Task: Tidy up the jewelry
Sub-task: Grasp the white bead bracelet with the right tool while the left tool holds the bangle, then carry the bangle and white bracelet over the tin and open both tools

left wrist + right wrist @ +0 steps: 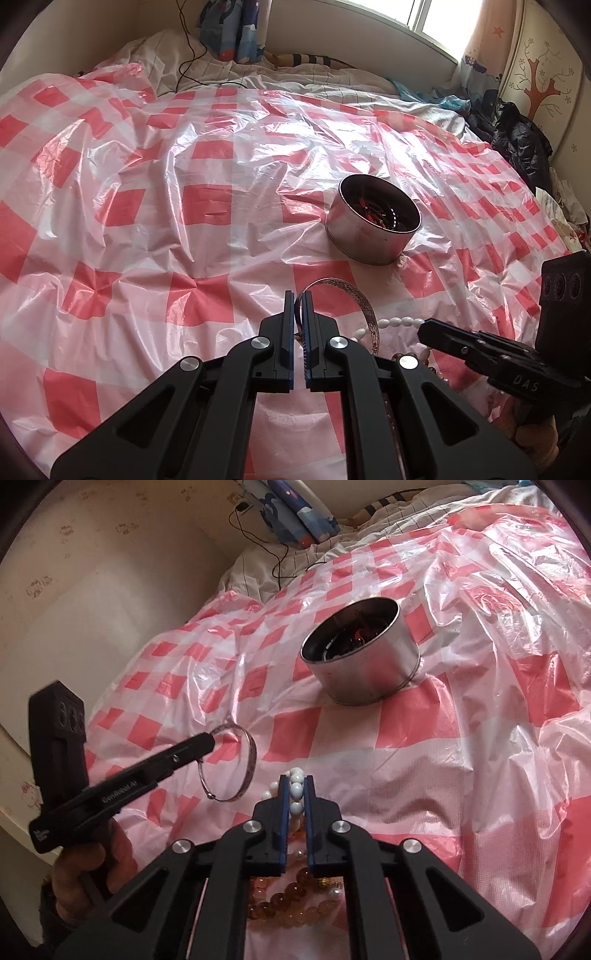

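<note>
My left gripper (299, 301) is shut on a silver bangle (364, 302) and holds it lifted above the checkered sheet; the bangle also shows in the right wrist view (251, 755), pinched at the left gripper's tip (210, 738). My right gripper (295, 786) is shut on a white bead bracelet (296, 788), whose beads also show in the left wrist view (395, 322). Amber bead bracelets (291, 901) lie below the right gripper. A round metal tin (373, 219), also in the right wrist view (364, 653), holds dark and red jewelry, ahead of both grippers.
A red and white checkered plastic sheet (184, 206) covers the bed. Pillows and a black cable (192, 48) lie at the far edge by the wall. Dark clothes (517, 136) are piled at the right.
</note>
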Available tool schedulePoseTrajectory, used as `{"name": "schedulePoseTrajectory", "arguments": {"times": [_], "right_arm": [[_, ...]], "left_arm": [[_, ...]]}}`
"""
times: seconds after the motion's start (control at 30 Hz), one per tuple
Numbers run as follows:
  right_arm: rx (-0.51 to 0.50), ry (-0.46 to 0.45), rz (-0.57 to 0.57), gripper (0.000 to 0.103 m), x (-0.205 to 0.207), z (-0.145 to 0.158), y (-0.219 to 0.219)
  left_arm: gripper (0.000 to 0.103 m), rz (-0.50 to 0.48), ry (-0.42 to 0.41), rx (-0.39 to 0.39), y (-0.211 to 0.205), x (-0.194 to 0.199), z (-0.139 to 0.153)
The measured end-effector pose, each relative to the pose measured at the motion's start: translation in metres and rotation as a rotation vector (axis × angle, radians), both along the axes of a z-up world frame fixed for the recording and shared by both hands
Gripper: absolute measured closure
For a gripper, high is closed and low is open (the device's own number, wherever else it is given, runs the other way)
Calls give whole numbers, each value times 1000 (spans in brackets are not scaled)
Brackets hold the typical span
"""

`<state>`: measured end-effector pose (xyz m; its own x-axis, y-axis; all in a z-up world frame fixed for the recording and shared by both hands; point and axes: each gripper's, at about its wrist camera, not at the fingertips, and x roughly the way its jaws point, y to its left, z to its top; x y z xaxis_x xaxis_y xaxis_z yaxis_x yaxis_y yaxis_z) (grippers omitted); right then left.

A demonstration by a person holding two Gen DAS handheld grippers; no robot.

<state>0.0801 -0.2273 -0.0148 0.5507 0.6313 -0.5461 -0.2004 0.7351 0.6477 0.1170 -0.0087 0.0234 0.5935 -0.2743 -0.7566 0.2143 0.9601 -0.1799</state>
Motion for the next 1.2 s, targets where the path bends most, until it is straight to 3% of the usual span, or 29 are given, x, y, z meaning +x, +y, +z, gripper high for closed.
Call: {"name": "schedulePoseTrajectory", "arguments": {"times": [0.23,0.43,1.2], "right_arm": [[261,-53,-19,95,-4,13,-28],[394,-27,-35,95,-1,10,-44],[511,-55,-36,95,5,25,-67]], "left_arm": [[100,-5,-18,-16,-2,-1,5],[100,-25,-30,-21,-11,-2,9],[100,-86,-102,7,-59,0,24]]}}
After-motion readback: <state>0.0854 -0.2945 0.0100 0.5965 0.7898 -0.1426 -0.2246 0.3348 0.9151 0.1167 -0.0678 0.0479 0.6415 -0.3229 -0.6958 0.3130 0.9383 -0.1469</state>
